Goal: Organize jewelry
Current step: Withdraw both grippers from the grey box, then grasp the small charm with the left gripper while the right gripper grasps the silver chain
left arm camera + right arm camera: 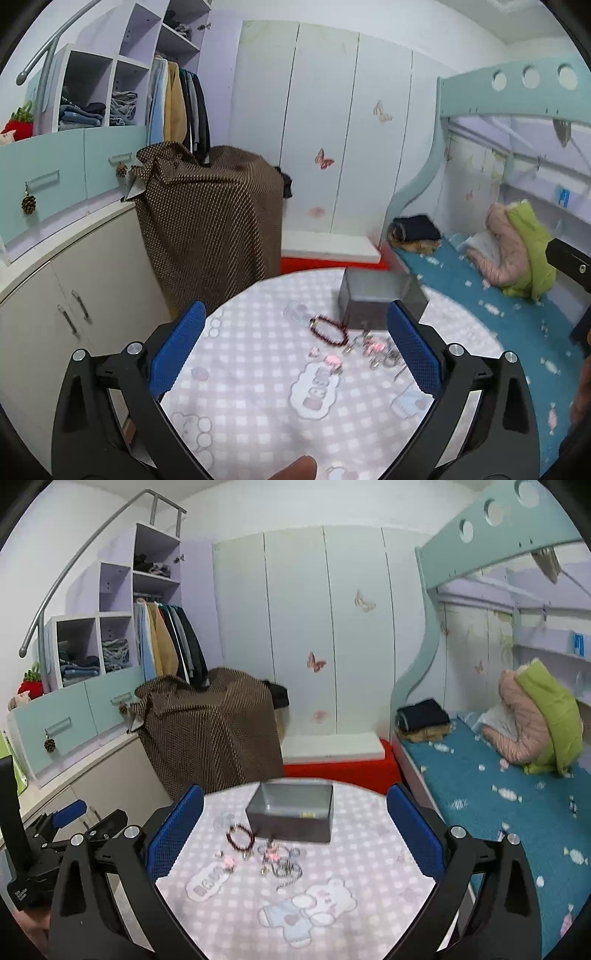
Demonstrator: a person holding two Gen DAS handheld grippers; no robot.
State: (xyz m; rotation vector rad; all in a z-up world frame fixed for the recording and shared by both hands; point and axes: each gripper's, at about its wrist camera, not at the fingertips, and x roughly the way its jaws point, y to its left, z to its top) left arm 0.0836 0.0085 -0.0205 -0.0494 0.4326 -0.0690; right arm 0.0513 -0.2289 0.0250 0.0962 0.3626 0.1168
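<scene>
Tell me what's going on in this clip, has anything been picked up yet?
Nothing is picked up yet. A person holds two grippers above a round table with a checked cloth. The left gripper and right gripper are both open and empty. A dark red bead bracelet and a heap of small jewelry lie loose on the cloth in front of an open grey box.

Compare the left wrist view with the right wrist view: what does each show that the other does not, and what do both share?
Only the left wrist view shows a fingertip at the bottom edge. Only the right wrist view shows the inside of the grey box and the teddy print. Both show the dark red bead bracelet, small silver jewelry, the round checked table and open blue-padded grippers.
</scene>
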